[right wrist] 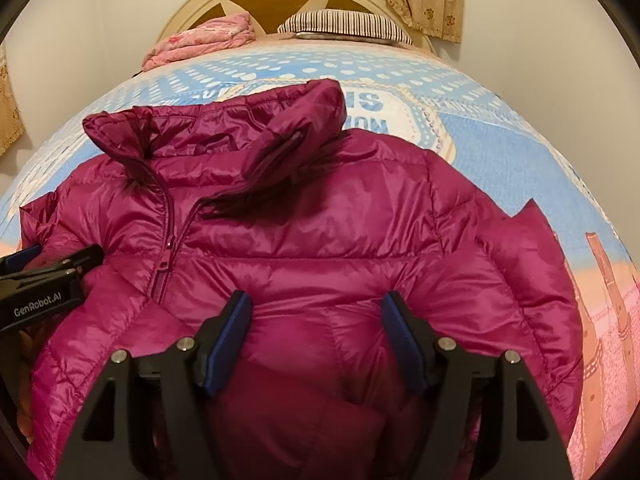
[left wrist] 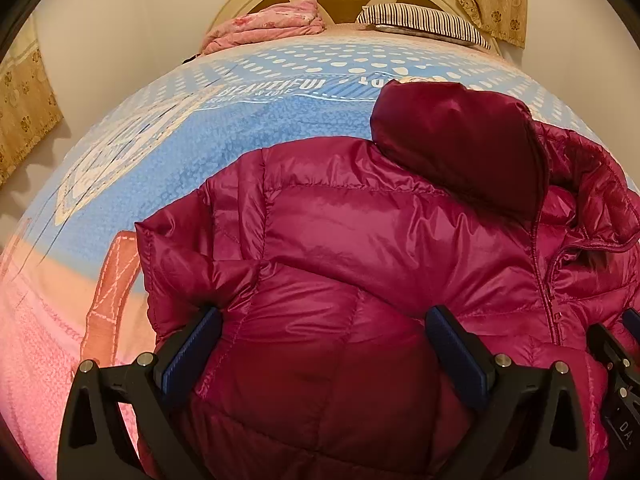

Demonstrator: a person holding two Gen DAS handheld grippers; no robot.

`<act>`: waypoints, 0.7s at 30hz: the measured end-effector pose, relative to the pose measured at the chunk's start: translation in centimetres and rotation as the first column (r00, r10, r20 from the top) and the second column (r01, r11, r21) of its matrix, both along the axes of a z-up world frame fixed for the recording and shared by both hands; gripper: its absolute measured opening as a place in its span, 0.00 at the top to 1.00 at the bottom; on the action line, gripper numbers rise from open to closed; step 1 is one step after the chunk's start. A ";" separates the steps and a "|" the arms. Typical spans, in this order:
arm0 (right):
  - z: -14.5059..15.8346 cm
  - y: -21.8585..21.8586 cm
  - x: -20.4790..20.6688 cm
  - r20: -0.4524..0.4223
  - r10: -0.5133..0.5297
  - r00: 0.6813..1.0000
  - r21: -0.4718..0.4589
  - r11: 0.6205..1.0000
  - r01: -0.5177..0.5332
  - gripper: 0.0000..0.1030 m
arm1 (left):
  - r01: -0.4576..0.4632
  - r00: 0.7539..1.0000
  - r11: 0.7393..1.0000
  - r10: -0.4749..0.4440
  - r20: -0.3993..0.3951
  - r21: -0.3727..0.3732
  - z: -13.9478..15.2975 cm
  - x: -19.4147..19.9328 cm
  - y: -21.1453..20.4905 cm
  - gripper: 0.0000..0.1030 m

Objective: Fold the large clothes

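From my left camera, I see the big red jacket [left wrist: 360,248] lying flat on the bed [left wrist: 168,152], front side up, close to the foot edge where I stand. It is spread out like that so I can fold it neatly. My left gripper [left wrist: 320,344] hangs over the jacket's left half, and its jaws are wide apart with puffy cloth bulging up between them. I think they are open so they can take a good bite of thick cloth, but they are not pinching it yet. The hood [left wrist: 460,140] points toward the head of the bed, flopped over the collar. One sleeve lies folded in across the body, so that side looks partly done. Far off at the head edge sit a pink blanket [left wrist: 264,24] and a striped pillow [left wrist: 424,20], out of the way. From my right camera, I see the zipper [right wrist: 168,264] running down the jacket's front, closed most of the way, which keeps the two front halves from sliding apart. My right gripper [right wrist: 316,328] is over the right half, jaws apart too, but less wide, holding nothing. The left gripper shows at the left edge, just beside the zipper. I have one gripper on each side because the jacket is too wide for one.
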State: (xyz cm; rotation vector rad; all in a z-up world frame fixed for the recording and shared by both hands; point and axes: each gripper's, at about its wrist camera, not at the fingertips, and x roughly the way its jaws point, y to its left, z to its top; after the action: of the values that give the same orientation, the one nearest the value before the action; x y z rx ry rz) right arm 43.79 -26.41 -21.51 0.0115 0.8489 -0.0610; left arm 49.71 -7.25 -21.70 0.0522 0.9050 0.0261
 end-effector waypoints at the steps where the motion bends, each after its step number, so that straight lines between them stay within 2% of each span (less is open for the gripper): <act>1: 0.0 0.1 0.0 -0.001 -0.001 1.000 -0.005 1.000 0.001 0.29 | 0.000 1.000 1.000 0.000 0.001 0.003 -0.2 0.7 0.0 0.01; 7: -0.1 0.2 -0.1 -0.004 -0.003 1.000 -0.012 1.000 0.003 0.28 | 0.007 1.000 1.000 -0.007 0.003 0.019 0.0 1.0 0.0 0.01; 10: 0.3 -0.1 0.0 -0.030 0.026 0.999 -0.008 1.000 -0.026 0.28 | 0.023 0.999 0.997 -0.020 -0.044 0.068 1.4 0.9 -0.2 0.01; 12: 1.6 -0.7 -0.2 -0.033 0.040 0.999 0.007 0.999 -0.040 0.27 | 0.044 0.999 0.998 -0.044 0.003 0.051 3.8 0.1 0.2 0.01; 14: 4.0 -1.7 -0.5 0.020 0.049 0.999 0.009 0.999 -0.049 0.21 | 0.078 0.993 0.997 -0.079 0.093 0.023 7.3 -0.5 0.8 0.01; 15: 4.9 -2.1 -0.5 0.047 0.042 0.998 -0.001 0.999 -0.042 0.17 | 0.089 0.988 0.996 -0.089 0.130 0.004 9.3 -0.1 1.2 0.01; 17: 7.2 -3.1 0.2 0.113 0.014 0.994 -0.006 1.000 -0.014 0.12 | 0.086 0.986 0.996 -0.080 0.148 -0.032 10.9 1.2 1.9 0.01; 19: 8.3 -3.6 1.9 0.132 -0.006 0.991 0.007 1.000 0.006 0.08 | 0.083 0.988 0.994 -0.073 0.133 -0.076 11.8 4.2 2.4 0.01; 21: 8.7 -3.6 4.2 0.120 -0.007 0.993 0.006 1.000 0.007 0.08 | 0.073 0.993 0.994 -0.066 0.100 -0.077 11.2 7.3 2.4 0.01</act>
State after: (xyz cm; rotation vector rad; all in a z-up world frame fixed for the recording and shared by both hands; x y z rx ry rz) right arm 47.96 -30.00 -12.84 0.0228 0.7291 -0.0639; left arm 56.98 -4.86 -10.45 0.0072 0.8057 -0.0722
